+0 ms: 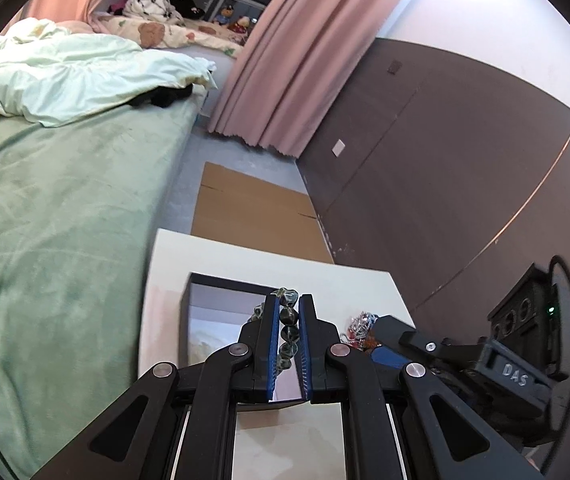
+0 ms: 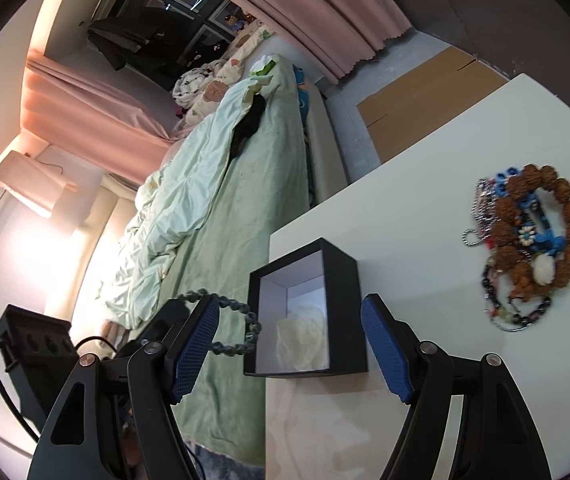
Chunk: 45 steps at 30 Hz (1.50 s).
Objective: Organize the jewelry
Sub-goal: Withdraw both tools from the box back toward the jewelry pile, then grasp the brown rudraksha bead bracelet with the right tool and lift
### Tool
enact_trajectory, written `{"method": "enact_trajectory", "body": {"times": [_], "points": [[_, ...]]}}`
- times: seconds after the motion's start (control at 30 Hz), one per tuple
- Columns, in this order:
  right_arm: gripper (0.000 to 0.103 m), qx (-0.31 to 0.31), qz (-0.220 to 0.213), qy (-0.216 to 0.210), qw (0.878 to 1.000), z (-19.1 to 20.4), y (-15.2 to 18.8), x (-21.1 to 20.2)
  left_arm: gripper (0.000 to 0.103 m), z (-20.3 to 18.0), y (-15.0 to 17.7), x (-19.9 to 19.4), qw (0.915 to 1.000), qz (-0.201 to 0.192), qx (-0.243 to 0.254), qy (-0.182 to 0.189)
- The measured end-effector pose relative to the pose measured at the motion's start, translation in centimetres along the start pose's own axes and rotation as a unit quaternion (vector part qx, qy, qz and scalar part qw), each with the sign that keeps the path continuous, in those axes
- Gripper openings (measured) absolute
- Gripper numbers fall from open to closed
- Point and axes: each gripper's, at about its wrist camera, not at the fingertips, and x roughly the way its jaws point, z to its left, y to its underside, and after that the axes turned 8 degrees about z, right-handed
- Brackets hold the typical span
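Observation:
My left gripper (image 1: 288, 300) is shut on a dark green bead bracelet (image 1: 287, 328) and holds it above the open black box (image 1: 187, 320) on the white table (image 1: 269, 256). In the right wrist view the bracelet (image 2: 231, 320) hangs just left of the box (image 2: 345, 280), which has a white lining and a pale item inside. My right gripper (image 2: 291, 344) is open and empty, with its fingers on either side of the box. A pile of jewelry (image 2: 533, 248) with a brown bead bracelet lies on the table to the right; it also shows in the left wrist view (image 1: 361, 330).
A bed with a green cover (image 1: 65, 220) stands close along the table's left side. Flat cardboard (image 1: 253, 208) lies on the floor beyond the table. A dark wall panel (image 1: 465, 160) and pink curtain (image 1: 285, 60) are on the right.

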Motion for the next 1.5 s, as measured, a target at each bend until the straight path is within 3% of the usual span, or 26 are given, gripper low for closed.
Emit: {"method": "enact_trajectory", "body": {"times": [0.17,0.33,0.5,0.53,0.57,0.6,0.67,1.0,1.27,1.5], "points": [[0.074,0.005,-0.002,0.01,1.0,-0.7,-0.3,-1.0,0.01,0.1,0.4,1.8,0.9992,0.022,-0.005,-0.033],[0.074,0.001,0.005,0.016,1.0,-1.1,-0.1,-1.6,0.01,2.3,0.4,4.0,0.9925,0.08,-0.043,-0.082],[0.074,-0.02,0.011,0.027,0.999,-1.0,0.4,-2.6,0.016,3.3,0.6,3.8,0.9904,0.085,-0.061,-0.091],[0.074,-0.022,0.011,0.03,0.999,-1.2,0.5,-2.9,0.019,3.3,0.6,3.7,0.9908,0.083,-0.061,-0.088],[0.074,-0.023,0.01,0.035,0.999,-1.4,0.6,-3.3,0.036,3.3,0.5,3.7,0.991,0.082,-0.061,-0.087],[0.074,-0.022,0.006,0.041,0.999,-1.6,0.6,-3.7,0.062,3.1,0.6,3.6,0.9915,0.079,-0.061,-0.083],[0.074,-0.016,-0.003,0.057,0.998,-2.3,0.4,-4.6,0.083,3.0,0.6,3.3,0.993,0.07,-0.063,-0.072],[0.074,0.097,-0.033,0.132,0.986,-9.2,-1.0,-8.5,0.083,-0.6,0.6,3.8,0.9958,0.061,-0.015,-0.066],[0.073,0.152,-0.017,0.121,0.981,-12.4,-0.9,-8.8,0.083,-3.8,1.2,4.9,0.9962,0.06,0.037,-0.05],[0.056,0.176,-0.014,0.144,0.974,-14.4,-1.9,-8.4,0.083,-6.2,1.5,6.9,0.9936,0.078,0.076,-0.029]]}}
